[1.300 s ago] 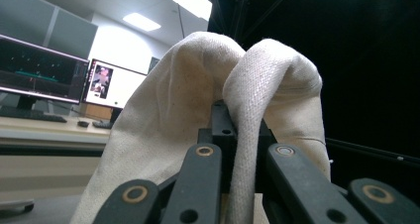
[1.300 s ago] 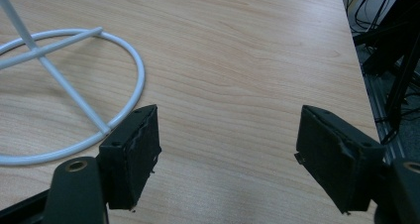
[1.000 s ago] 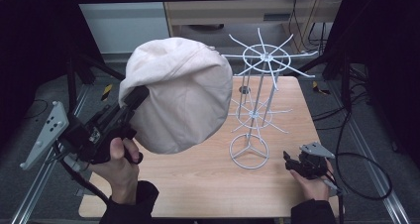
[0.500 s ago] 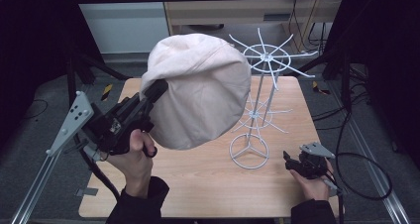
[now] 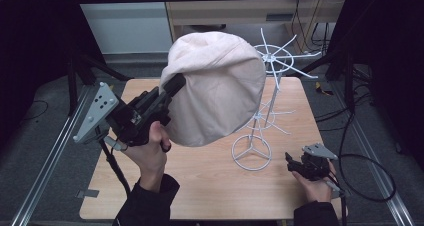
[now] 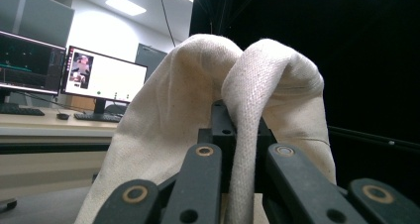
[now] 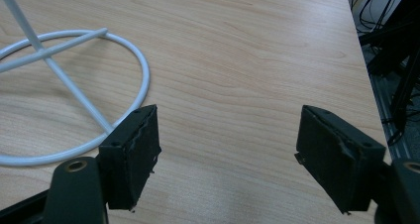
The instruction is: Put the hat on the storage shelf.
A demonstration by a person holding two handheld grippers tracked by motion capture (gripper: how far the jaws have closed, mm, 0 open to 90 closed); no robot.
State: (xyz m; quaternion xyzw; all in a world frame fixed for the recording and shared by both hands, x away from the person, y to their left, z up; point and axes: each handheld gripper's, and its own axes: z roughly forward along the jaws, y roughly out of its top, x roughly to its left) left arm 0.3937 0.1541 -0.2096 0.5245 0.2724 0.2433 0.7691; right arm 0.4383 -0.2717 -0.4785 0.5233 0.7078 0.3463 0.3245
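Beige cloth hat (image 5: pixel 220 86) pinched in left gripper (image 5: pixel 172 86), held up beside white wire rack (image 5: pixel 265 106) | right gripper (image 5: pixel 295 164) jaws spread, low over wooden table (image 5: pixel 210 181)

One cream fabric hat (image 5: pixel 217 88), one white wire stand (image 5: pixel 265 103) and two handheld grippers, left (image 5: pixel 172 86) and right (image 5: pixel 295 164), over one wooden table (image 5: pixel 210 183).

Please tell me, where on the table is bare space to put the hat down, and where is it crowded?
Free: the wooden table between the left hand and the white wire stand, and the far left part. Crowded: the right side, where the stand's ring base lies close to the open right tongs. The left tongs hold the hat.
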